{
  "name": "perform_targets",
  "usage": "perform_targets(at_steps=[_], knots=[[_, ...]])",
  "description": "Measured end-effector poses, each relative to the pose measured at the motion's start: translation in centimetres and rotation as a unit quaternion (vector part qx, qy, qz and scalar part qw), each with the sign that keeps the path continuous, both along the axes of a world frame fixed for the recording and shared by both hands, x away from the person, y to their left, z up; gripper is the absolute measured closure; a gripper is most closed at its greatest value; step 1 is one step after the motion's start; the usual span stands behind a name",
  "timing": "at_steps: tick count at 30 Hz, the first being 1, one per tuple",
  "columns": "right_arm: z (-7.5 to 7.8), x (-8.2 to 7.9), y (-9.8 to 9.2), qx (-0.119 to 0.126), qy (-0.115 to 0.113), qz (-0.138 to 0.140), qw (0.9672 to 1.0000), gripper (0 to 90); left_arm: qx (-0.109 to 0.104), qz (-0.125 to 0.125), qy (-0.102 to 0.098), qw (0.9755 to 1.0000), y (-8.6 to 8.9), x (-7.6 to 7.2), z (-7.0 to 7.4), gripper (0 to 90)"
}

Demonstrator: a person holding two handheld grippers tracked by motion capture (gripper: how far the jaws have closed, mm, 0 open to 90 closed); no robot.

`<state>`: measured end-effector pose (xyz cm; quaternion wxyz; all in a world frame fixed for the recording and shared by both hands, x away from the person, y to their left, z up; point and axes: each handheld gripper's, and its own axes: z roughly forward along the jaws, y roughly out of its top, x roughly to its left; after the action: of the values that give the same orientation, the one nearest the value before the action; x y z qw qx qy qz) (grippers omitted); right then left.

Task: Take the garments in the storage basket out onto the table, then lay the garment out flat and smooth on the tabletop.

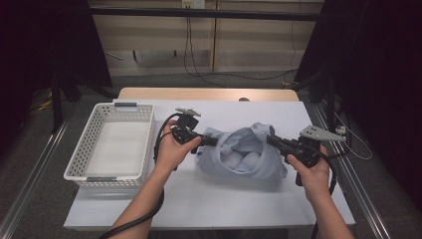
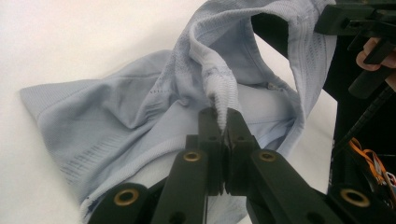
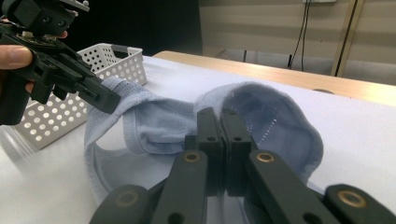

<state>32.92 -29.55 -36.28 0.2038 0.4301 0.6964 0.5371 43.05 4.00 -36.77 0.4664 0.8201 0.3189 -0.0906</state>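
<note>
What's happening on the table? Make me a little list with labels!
cloth: pale blue garment, pulled open and partly lifted off the table
left tool: shut, pinching the garment's edge
right tool: shut on the garment's opposite edge
basket: white basket at the table's left, nothing inside
table cover: white

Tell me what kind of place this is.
Probably a lab or studio set up for recording: black curtains flank a white-covered table, cables trail down the plain wall, and metal rails run along the floor. A white perforated basket and a light-blue garment sit ready.
</note>
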Motion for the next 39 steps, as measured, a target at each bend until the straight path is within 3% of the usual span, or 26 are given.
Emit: perform_targets(at_steps=[13,35,39], knots=[[0.1,0.6,0.0,0.005,-0.008,0.003,1.0000,88.5,-0.006,0.005,0.003,1.0000,0.7,0.8,1.2,88.3],[1.3,1.1,1.1,-0.002,-0.019,0.016,0.9997,88.4,-0.010,0.018,0.007,0.9998,1.8,0.6,1.7,88.3],[1.3,0.8,1.0,-0.003,-0.020,0.013,0.9997,88.4,-0.008,0.017,0.000,0.9998,1.6,0.4,2.0,88.3]])
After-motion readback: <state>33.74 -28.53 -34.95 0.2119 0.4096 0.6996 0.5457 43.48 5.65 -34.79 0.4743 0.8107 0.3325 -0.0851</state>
